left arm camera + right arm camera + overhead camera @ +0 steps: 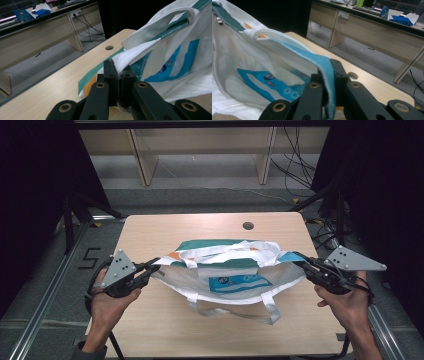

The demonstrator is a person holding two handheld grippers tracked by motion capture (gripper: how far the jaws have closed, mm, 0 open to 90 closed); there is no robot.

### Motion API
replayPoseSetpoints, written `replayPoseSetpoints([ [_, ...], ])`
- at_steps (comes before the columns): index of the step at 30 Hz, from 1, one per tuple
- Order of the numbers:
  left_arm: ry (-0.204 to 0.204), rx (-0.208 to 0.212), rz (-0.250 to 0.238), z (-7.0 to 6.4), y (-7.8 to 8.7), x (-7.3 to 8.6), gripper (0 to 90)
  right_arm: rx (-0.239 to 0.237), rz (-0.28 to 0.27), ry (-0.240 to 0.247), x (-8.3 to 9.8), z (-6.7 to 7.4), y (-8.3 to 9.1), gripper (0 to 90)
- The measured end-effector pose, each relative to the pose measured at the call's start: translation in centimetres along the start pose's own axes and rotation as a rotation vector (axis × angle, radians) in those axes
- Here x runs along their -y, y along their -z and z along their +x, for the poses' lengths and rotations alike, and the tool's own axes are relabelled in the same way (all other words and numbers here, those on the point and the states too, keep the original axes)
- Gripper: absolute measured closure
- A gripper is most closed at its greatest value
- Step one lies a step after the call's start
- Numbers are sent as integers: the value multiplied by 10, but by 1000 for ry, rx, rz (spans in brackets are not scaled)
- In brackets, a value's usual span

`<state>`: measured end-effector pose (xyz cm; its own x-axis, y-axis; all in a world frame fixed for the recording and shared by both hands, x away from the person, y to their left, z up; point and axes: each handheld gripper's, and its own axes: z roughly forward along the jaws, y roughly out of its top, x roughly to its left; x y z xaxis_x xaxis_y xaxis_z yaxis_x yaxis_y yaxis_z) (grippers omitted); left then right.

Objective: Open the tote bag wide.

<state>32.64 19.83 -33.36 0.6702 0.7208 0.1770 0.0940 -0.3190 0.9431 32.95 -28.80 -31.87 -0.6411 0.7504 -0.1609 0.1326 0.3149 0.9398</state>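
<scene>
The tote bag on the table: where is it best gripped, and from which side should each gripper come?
Judging by the pose, the tote bag is best taken at its two top corner hems, one from each end. The left gripper and right gripper are shut on those thick seamed edges, and the mouth hangs stretched between them; the loose handles would likely sag.

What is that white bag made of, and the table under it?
The bag looks like woven cloth: matte, with ribbed weave along its edge and soft folds. The table looks like pale wood or wood-look laminate: smooth, with faint grain lines.
</scene>
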Motion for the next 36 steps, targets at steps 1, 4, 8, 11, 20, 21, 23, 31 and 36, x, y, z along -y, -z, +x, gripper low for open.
replayPoseSetpoints([
  [1, 4, -2, -15, 0, 2, -4, 863, 0, 4, -6, -5, -1, 1, 879],
  [4, -20, -8, -49, 2, 9, -25, 865, 13, -16, 28, -27, -10, 7, 880],
  [8, -38, -10, -75, 2, 16, -39, 867, 21, -43, 67, -48, -11, 16, 881],
  [11, -40, 7, -95, 2, 26, -48, 868, 12, -58, 69, -59, -11, 24, 881],
  [20, 16, 26, -126, 12, 17, -52, 868, -10, -72, 40, -62, -16, 22, 882],
  [21, 36, 23, -134, 17, 12, -51, 867, -9, -78, 26, -60, -21, 17, 882],
  [23, 30, 3, -127, 18, 8, -50, 867, 0, -74, 20, -60, -22, 15, 882],
  [31, 41, 12, -66, 22, -10, -31, 864, 23, 11, 21, -50, -29, -7, 881],
  [36, 47, 27, -39, 15, -20, -8, 863, 39, 44, 61, -29, -29, -12, 880],
])
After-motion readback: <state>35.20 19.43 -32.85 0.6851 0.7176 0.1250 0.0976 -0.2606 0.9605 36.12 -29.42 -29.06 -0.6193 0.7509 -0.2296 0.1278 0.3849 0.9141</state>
